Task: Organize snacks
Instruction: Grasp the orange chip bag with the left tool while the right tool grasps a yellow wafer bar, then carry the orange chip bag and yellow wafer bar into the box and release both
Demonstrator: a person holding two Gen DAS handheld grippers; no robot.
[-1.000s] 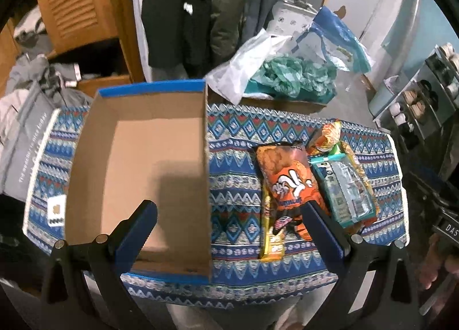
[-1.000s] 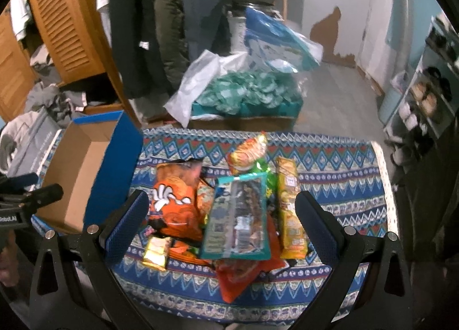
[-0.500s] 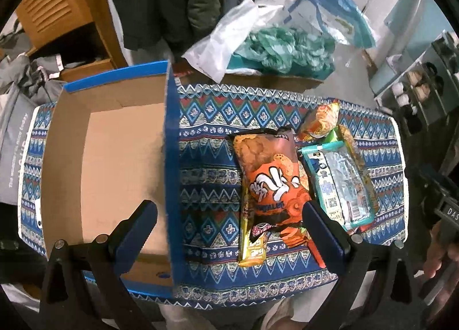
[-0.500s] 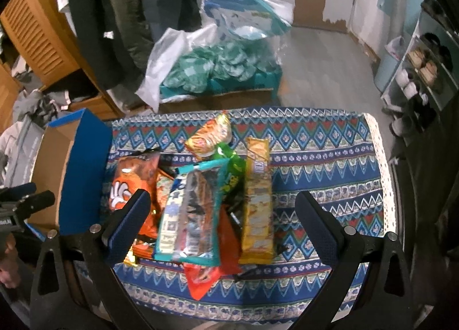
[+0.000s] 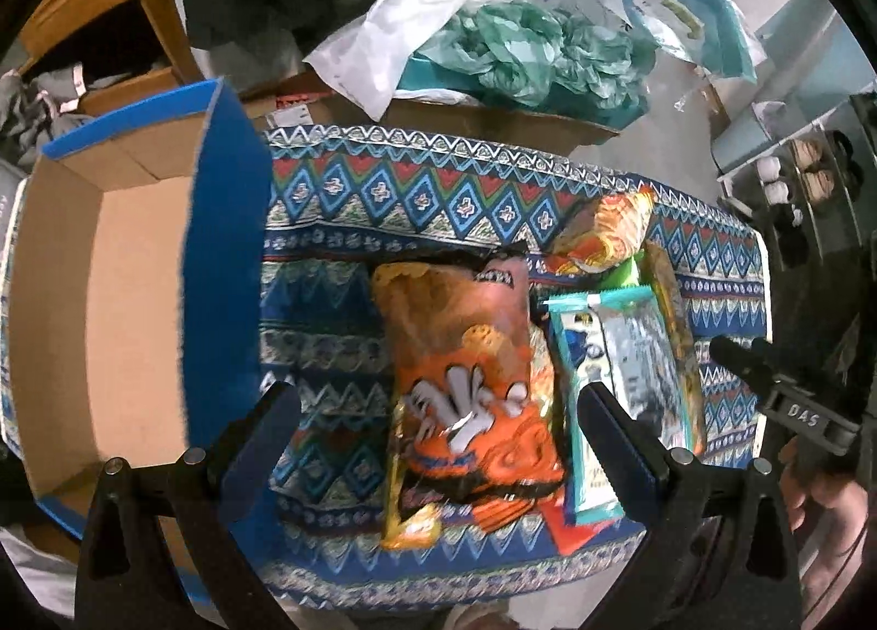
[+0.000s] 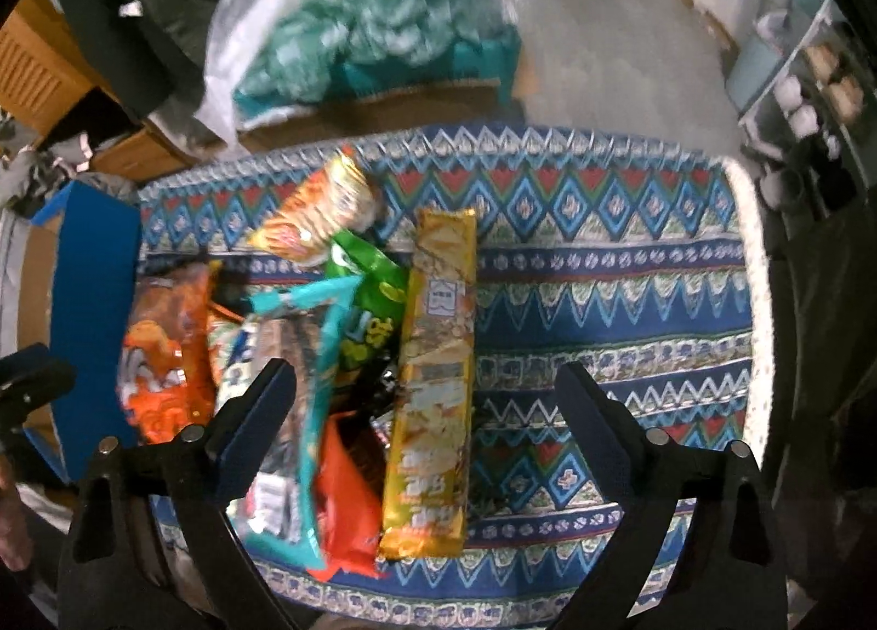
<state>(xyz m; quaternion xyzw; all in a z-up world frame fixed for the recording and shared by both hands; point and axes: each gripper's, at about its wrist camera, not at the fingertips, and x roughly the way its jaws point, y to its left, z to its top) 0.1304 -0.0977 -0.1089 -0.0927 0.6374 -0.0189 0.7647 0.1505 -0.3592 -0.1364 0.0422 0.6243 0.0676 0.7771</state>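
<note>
Nearest in each view, both pairs of tongs are pointing steeply down over the snack pile with nothing gripped. The left tongs (image 5: 438, 438) are standing wide apart, straddling the orange chip bag (image 5: 471, 383). The right tongs (image 6: 422, 411) are also apart but starting to close, with the long yellow cracker pack (image 6: 433, 383) lying between the jaws, untouched as far as can be seen.

Judging by this, the sorting is only beginning: every snack is still lying in one overlapping heap on the patterned cloth (image 6: 603, 301) covering the surface. The teal wrapped pack (image 5: 619, 372) is sitting just beside the chip bag, over a red packet (image 6: 345, 509); a green bag (image 6: 372, 296) and a small orange-gold packet (image 6: 323, 213) are lying further back.

The cardboard box (image 5: 109, 301), probably the destination, is standing empty at the left, and its raised blue wall is sitting between it and the heap.

Beyond the surface, white plastic bags (image 5: 416, 27) and teal crumpled material are cluttering the floor, well clear of the work.
</note>
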